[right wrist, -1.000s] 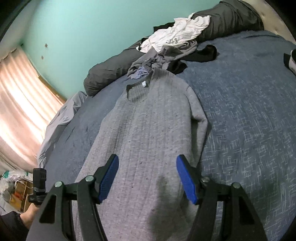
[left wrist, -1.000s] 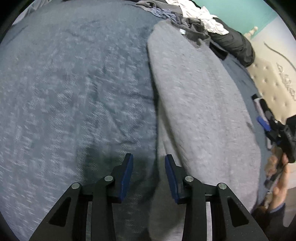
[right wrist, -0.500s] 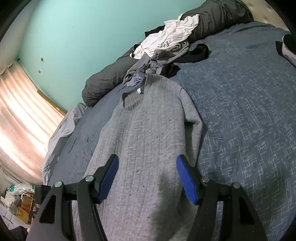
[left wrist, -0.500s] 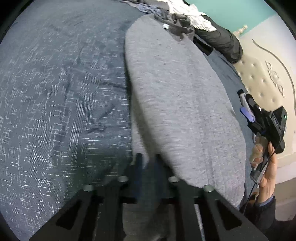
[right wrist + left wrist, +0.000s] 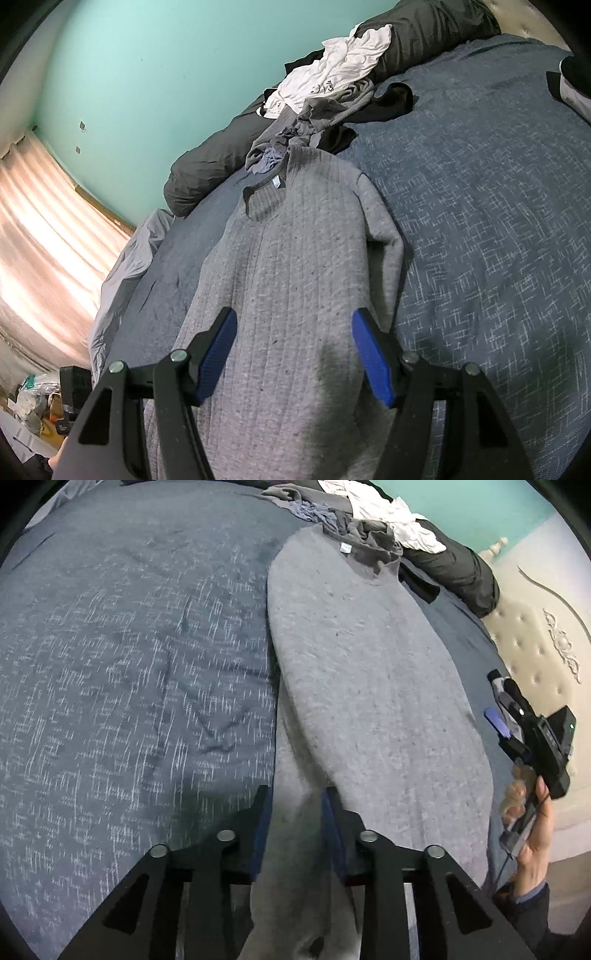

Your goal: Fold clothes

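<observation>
A grey ribbed sweater (image 5: 369, 672) lies flat on the blue bedspread (image 5: 129, 664), collar at the far end. My left gripper (image 5: 295, 812) is shut on the sweater's left sleeve (image 5: 295, 867), which hangs between the fingers. In the right wrist view the sweater (image 5: 295, 277) lies lengthwise with its right sleeve (image 5: 388, 240) folded along the body. My right gripper (image 5: 295, 350) is open and empty, hovering over the sweater's lower body. The right gripper also shows in the left wrist view (image 5: 517, 716), held in a hand beside the sweater's far edge.
A pile of clothes (image 5: 332, 92), white, grey and black, lies by the collar against a dark bolster (image 5: 207, 166). A beige tufted headboard (image 5: 535, 646) borders the bed. A curtain (image 5: 48, 240) and teal wall (image 5: 166, 74) stand beyond.
My left gripper moved right onto the sweater's sleeve and shut on it, then lifted it. The right gripper stayed open and drifted slightly over the sweater.
</observation>
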A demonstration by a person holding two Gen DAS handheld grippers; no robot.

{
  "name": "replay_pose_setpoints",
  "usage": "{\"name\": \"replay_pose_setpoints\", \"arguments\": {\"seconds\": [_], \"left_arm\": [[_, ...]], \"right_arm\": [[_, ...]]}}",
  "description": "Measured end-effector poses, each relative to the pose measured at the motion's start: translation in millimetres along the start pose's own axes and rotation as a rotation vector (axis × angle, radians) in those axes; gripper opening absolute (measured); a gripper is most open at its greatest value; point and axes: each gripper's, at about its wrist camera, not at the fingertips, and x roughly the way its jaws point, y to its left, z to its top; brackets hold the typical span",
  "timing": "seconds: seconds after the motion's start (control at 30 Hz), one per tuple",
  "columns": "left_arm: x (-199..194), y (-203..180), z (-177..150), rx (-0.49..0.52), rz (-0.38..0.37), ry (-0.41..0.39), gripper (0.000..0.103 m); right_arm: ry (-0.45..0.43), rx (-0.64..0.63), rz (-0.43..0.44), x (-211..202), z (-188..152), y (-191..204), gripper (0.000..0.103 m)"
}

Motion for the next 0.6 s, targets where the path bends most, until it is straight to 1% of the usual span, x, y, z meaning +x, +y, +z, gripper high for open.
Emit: {"name": "replay_pose_setpoints", "arguments": {"seconds": [0.03, 0.07, 0.13, 0.23, 0.33, 0.37, 0.4, 0.5, 0.53, 0.6], "left_arm": [[-1, 1, -3, 0.009, 0.004, 0.012, 0.041], [-1, 1, -6, 0.020, 0.010, 0.024, 0.043], [2, 4, -12, 0.027, 0.011, 0.048, 0.043], [5, 8, -17, 0.024, -0.020, 0.070, 0.043], [8, 9, -20, 0.031, -0.040, 0.083, 0.047], [11, 7, -20, 0.041, -0.032, 0.087, 0.050], [13, 5, -20, 0.052, -0.024, 0.091, 0.050], [20, -1, -21, 0.084, 0.000, 0.103, 0.050], [23, -3, -21, 0.095, 0.007, 0.107, 0.049], [31, -6, -20, 0.118, 0.021, 0.118, 0.026]], "right_arm": [[0.001, 0.001, 0.000, 0, 0, 0, 0.066], [0.002, 0.001, 0.001, 0, 0, 0, 0.066], [0.004, 0.001, 0.003, 1, 0, 1, 0.066], [0.003, 0.004, 0.004, 0, 0, 0, 0.066], [0.002, 0.008, 0.003, 1, 0, -1, 0.066], [0.004, 0.011, 0.003, 1, 0, -1, 0.066], [0.005, 0.015, 0.003, 2, 0, -2, 0.066], [0.012, 0.019, 0.007, 4, -1, -2, 0.066], [0.013, 0.019, 0.007, 4, -1, -2, 0.066], [0.012, 0.015, 0.006, 4, -1, -2, 0.066]]}}
